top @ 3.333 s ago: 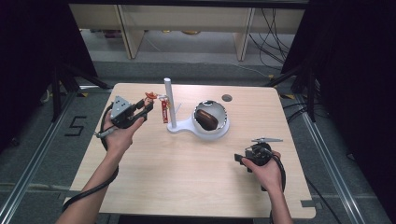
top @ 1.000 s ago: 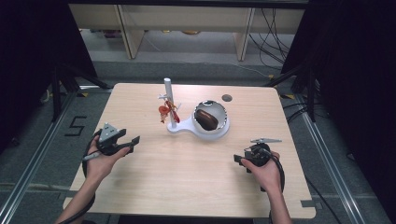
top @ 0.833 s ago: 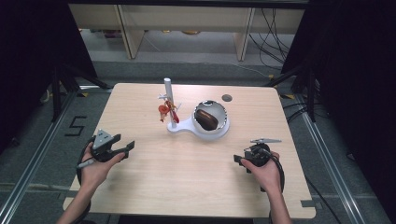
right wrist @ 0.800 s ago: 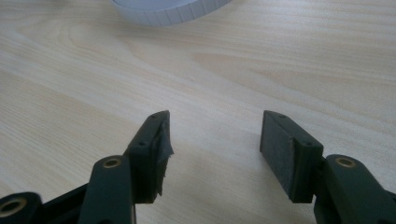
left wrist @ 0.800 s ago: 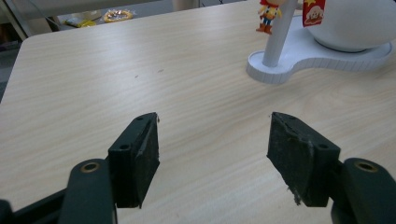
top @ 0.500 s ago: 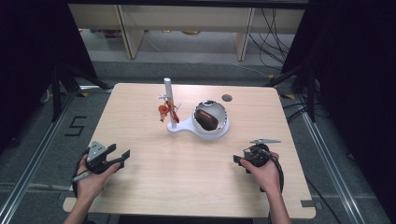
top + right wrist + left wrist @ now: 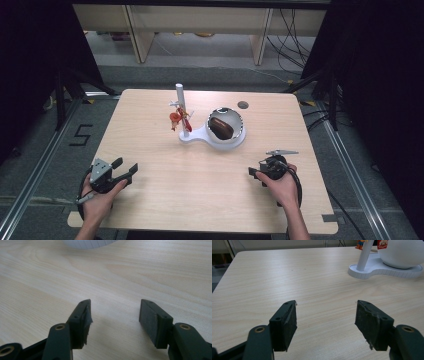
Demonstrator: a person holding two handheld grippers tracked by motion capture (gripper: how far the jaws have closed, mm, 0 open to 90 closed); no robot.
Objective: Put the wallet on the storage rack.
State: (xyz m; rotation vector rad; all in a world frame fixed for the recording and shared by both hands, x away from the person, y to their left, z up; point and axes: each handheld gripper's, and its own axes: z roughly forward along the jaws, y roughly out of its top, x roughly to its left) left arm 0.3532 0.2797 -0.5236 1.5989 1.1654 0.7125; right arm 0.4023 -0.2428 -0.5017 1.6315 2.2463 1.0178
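white plastic stand (image 7: 200, 136) with an upright post and a round bowl end sits near the middle of the pale wooden worktop (image 7: 150, 120), a little toward the far edge, and everything else is placed from it. its shiny silver bowl (image 7: 239, 131) forms the right end of the stand and holds a dark brown oblong lump (image 7: 221, 127) inside. the white post (image 7: 181, 107) rises from the left end of the stand, and small red and orange figures (image 7: 176, 119) hang against the post on its left side. beyond the stand, just past the bowl toward the far edge, a small dark round disc (image 7: 243, 104) lies on the worktop

left claw (image 7: 125, 169) is well apart from the stand, toward the near left corner of the worktop, held in the person's left hand (image 7: 100, 197). in the left gripper view its two black jaws stand spread wide with bare wood between them, and the stand's base and post show ahead and to the right (image 7: 367, 267)

right claw (image 7: 256, 175) is near the front edge, on the bowl side of the stand and well apart from it, held in the person's right hand (image 7: 282, 187). in the right gripper view its jaws are also spread, nothing between them, with the white rim of the stand (image 7: 87, 243) at the top edge
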